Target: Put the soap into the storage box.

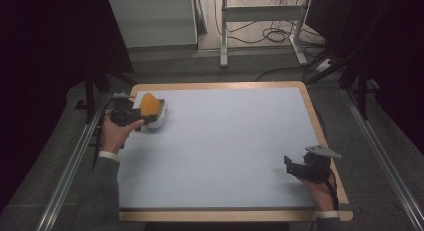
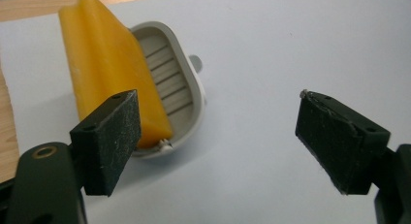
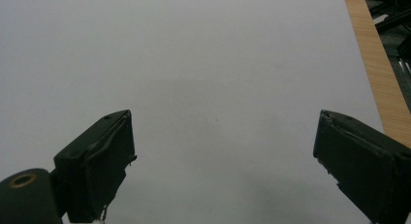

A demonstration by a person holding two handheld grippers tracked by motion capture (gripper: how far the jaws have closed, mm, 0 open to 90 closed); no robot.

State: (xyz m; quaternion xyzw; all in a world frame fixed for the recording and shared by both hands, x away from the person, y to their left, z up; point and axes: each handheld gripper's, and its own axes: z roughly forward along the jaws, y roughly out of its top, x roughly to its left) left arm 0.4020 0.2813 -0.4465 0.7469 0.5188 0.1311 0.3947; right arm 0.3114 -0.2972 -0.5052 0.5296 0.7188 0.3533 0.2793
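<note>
A yellow bar of soap (image 2: 109, 64) leans tilted in a white ribbed soap dish (image 2: 181, 83) at the table's far left; in the high view the soap (image 1: 148, 104) and dish (image 1: 159, 118) sit right beside my left gripper (image 1: 131, 114). In the left gripper view that gripper (image 2: 225, 146) is open, its left pad (image 2: 109, 136) just in front of the soap, nothing between the jaws. My right gripper (image 1: 296, 167) rests near the table's front right edge. In the right gripper view it (image 3: 225, 166) stands open over bare white surface.
The white table top (image 1: 225, 141) has a wooden border (image 1: 320, 121). Metal rails (image 1: 380, 141) run along both sides. Behind the table stand a white cabinet (image 1: 155, 21) and a desk frame (image 1: 260, 26) with cables on the floor.
</note>
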